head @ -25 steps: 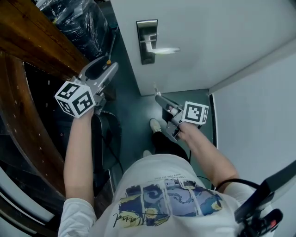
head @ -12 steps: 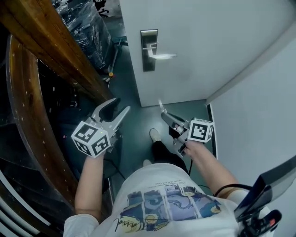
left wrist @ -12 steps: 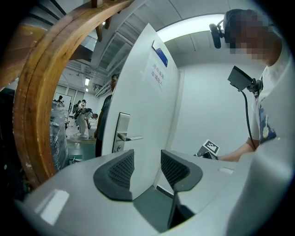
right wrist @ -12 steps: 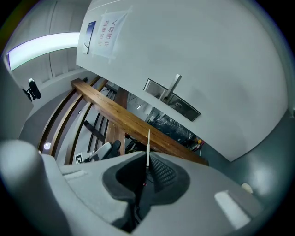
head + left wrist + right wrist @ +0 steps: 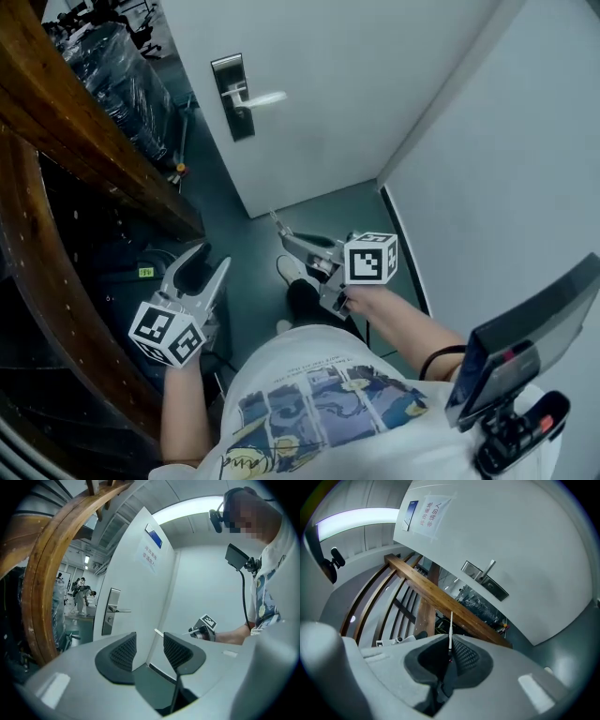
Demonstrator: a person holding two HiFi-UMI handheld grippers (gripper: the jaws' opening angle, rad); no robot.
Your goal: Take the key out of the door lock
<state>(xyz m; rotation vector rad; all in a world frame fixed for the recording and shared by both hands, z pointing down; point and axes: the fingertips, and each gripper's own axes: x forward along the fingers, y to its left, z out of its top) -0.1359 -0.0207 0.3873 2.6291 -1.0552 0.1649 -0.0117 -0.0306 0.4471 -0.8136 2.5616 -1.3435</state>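
The white door [image 5: 356, 84] carries a steel lock plate [image 5: 232, 97] with a lever handle [image 5: 262, 98]; I see no key in it. My right gripper [image 5: 286, 236] is well back from the door, shut on the key [image 5: 275, 220]. In the right gripper view the key [image 5: 450, 629] is a thin pale strip sticking out between the pressed pads, with the lock plate [image 5: 485, 581] far beyond it. My left gripper [image 5: 208, 264] hangs low at the left, open and empty. Its own view shows the left gripper [image 5: 147, 645] with the lock plate [image 5: 110, 611] and the right gripper [image 5: 202, 630] beyond.
A curved wooden railing [image 5: 66, 122] runs along the left, close to my left gripper. Black wrapped bundles [image 5: 117, 66] lie behind it. A white wall [image 5: 506, 169] closes the right side. The person's shoe [image 5: 289, 272] stands on the dark green floor [image 5: 281, 202].
Both grippers have drawn back from the door. The left one has dropped from beside the lock to low at the left. The right one stays shut on the key.
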